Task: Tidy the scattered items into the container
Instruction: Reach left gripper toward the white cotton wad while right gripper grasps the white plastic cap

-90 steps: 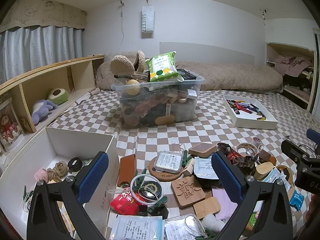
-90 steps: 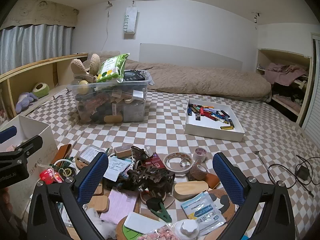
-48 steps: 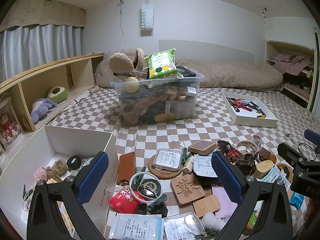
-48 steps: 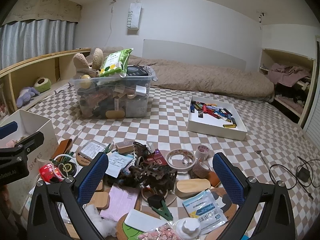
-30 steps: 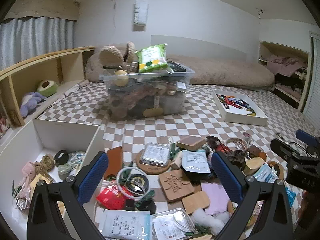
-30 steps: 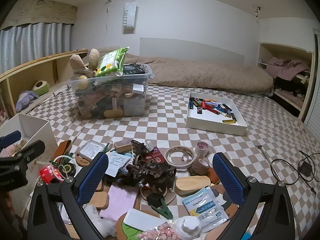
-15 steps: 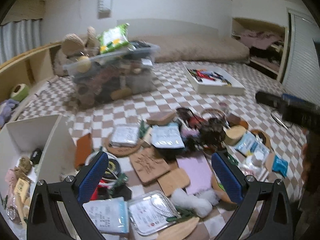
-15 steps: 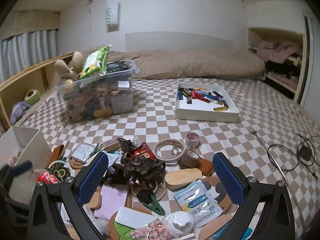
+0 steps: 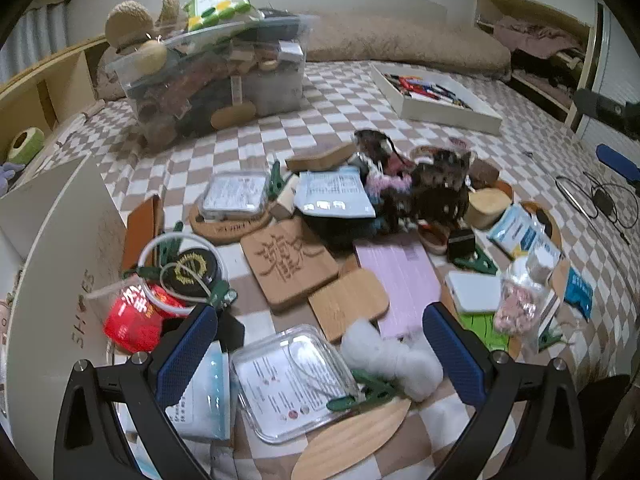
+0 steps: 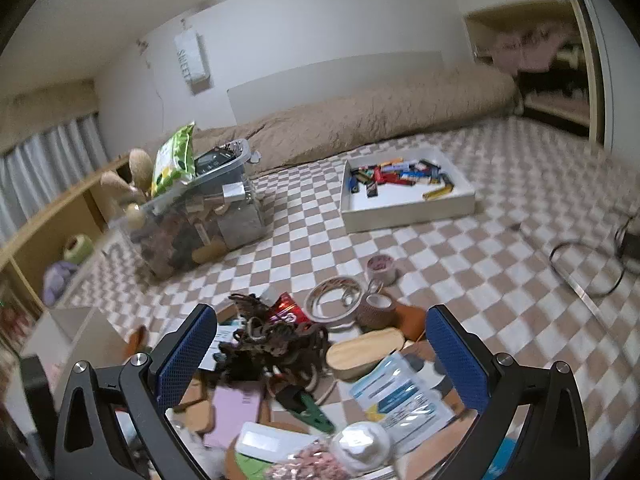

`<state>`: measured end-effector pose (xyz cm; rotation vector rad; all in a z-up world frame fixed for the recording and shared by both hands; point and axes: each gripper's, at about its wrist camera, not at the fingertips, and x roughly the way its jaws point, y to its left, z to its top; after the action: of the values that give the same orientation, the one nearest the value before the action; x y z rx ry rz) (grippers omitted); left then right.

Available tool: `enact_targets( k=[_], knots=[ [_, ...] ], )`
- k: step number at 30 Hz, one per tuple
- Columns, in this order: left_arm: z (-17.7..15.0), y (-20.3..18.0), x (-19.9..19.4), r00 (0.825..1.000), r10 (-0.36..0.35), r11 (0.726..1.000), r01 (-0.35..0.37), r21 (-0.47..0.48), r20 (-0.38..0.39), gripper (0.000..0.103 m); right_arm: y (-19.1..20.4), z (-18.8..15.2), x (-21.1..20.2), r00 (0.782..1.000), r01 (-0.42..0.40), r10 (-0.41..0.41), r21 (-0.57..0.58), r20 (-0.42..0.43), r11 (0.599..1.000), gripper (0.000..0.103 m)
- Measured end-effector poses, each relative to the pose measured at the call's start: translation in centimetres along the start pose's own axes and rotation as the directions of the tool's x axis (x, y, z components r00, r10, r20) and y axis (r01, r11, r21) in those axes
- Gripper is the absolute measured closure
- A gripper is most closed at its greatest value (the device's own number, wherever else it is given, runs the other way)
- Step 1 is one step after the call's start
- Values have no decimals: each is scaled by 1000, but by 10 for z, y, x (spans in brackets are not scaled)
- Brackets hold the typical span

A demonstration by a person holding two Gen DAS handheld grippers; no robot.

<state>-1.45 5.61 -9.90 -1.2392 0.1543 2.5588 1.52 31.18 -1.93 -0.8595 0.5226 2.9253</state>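
Note:
A heap of scattered items lies on the checkered bedspread: a carved wooden coaster (image 9: 289,264), a pink card (image 9: 402,276), a clear plastic case (image 9: 288,380), white fluff (image 9: 392,356), a red packet (image 9: 134,314) and a dark tangled ornament (image 9: 424,188) (image 10: 276,344). A white open box (image 9: 60,240) stands at the left. My left gripper (image 9: 318,356) is open, low over the clear case and the fluff. My right gripper (image 10: 320,352) is open above the tangled ornament and a wooden oval (image 10: 366,348).
A full clear storage bin (image 9: 216,76) (image 10: 196,220) stands behind the heap. A white tray of batteries (image 9: 436,98) (image 10: 408,200) lies at the back right. Tape rolls (image 10: 380,268) and a cable (image 10: 588,268) lie to the right. A wooden shelf (image 10: 52,220) runs along the left.
My left gripper has swung right and dropped lower over the heap. My right gripper has tilted and turned slightly right. Both stay open and empty.

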Motion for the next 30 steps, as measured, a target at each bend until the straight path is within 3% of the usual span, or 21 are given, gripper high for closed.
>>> enact_targets(
  k=[4,7,12,18,25,28,30],
  knots=[
    [-6,-2,6,998,-41,999,41,7,-42,0,-10,-13,5,999,-32,31,62,21,998,0],
    [-7,-5,6,999,-38,999,38,22,-38,0,-12,-25,10,999,-36,36,35,-8,999,0],
    [-9,-8,1,998,-59,998,59,23,-10,0,-18,-53,19,995,7,-14,-64,-103,998,0],
    [-15,-8,2,998,-68,997,67,23,19,1,-36,-74,37,969,90,-92,-19,-231,996,0],
    [-20,-5,3,997,-44,999,43,28,56,0,-30,-83,40,963,139,-152,-70,-224,988,0],
    [-21,-4,2,996,-67,997,64,47,61,0,-25,-85,38,964,167,-181,-89,-195,982,0],
    [-22,-3,2,994,-93,995,90,39,61,0,-24,-88,34,977,112,-127,-91,-172,989,0]
  ],
)
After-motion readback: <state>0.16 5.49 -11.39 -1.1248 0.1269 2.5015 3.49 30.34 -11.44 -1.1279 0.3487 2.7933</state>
